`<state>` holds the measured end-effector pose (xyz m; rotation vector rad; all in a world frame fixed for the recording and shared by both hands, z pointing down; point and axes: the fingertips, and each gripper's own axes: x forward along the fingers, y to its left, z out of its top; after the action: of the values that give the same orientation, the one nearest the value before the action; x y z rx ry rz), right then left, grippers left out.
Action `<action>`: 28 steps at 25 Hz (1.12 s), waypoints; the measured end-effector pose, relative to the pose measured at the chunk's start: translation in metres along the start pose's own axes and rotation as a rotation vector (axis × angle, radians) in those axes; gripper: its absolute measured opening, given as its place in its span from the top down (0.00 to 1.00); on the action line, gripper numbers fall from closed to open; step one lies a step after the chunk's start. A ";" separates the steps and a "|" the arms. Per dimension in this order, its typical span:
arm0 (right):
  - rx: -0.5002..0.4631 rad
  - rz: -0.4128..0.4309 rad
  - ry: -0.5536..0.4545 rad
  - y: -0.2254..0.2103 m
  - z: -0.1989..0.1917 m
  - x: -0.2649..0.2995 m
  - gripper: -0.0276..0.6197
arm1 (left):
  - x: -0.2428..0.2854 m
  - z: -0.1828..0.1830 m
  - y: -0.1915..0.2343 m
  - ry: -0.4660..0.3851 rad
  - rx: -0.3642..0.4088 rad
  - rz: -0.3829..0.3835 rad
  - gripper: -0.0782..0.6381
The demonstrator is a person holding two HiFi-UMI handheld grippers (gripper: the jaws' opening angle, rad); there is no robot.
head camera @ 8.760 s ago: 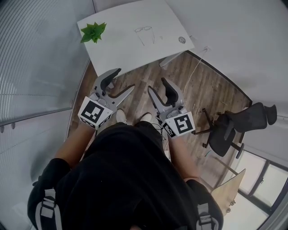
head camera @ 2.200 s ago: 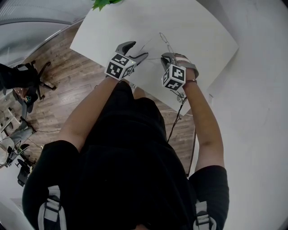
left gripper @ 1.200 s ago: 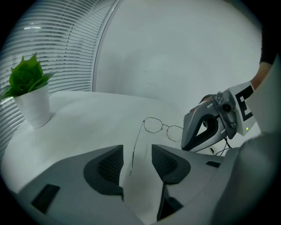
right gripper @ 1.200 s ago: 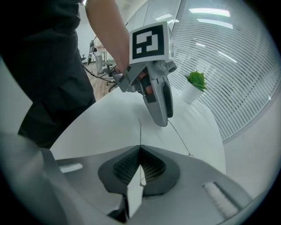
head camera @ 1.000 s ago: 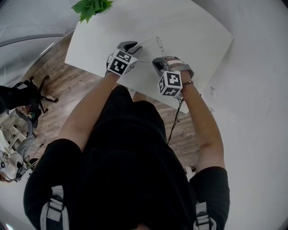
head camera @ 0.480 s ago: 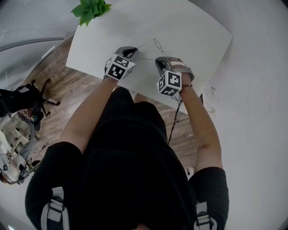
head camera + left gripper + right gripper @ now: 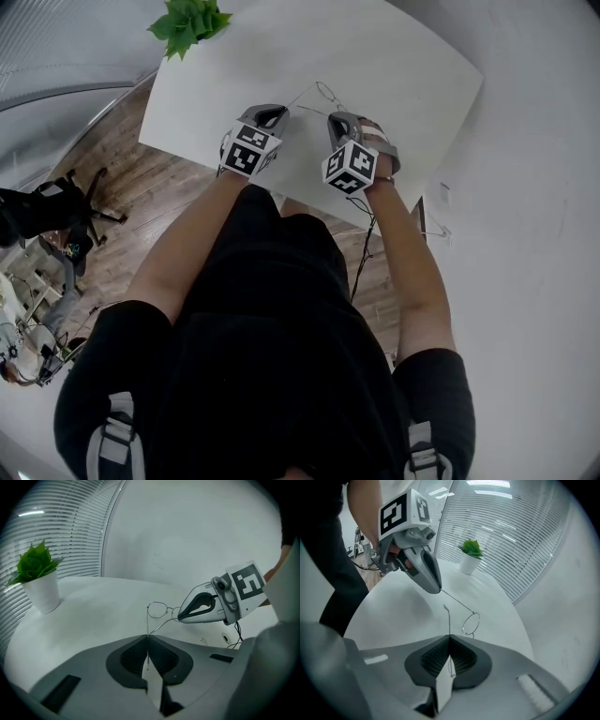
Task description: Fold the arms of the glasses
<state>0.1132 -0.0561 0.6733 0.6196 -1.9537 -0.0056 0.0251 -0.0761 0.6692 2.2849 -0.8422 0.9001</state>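
Head view: glasses (image 7: 323, 91) are held between two grippers over a white table (image 7: 412, 66).
The left gripper (image 7: 283, 111) has its jaws closed on one thin wire arm of the glasses, and the right gripper (image 7: 334, 118) has its jaws pinched together on the other arm. The round lenses sit just beyond both tips, and both arms are spread out from the frame. Whether the frame touches the tabletop cannot be told. At the table's far left corner, well apart from the glasses, stands a small white pot (image 7: 41, 595). It holds a leafy green plant (image 7: 33, 563), upright.
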 end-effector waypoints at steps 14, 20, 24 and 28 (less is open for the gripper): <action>0.103 -0.106 -0.036 -0.025 0.007 0.001 0.81 | -0.003 -0.003 0.000 -0.011 -0.101 0.019 0.87; 0.136 -0.102 -0.043 -0.033 0.006 -0.001 0.78 | -0.004 -0.004 -0.001 -0.007 -0.101 0.023 0.87; 0.181 -0.073 -0.039 -0.038 0.006 0.001 0.74 | -0.003 -0.007 -0.003 0.002 -0.094 0.020 0.87; 0.230 -0.019 -0.021 -0.038 0.004 0.002 0.74 | -0.006 -0.013 -0.006 0.013 -0.096 0.020 0.87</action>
<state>0.1253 -0.0911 0.6624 0.7910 -1.9844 0.2047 0.0212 -0.0614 0.6717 2.1903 -0.8845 0.8631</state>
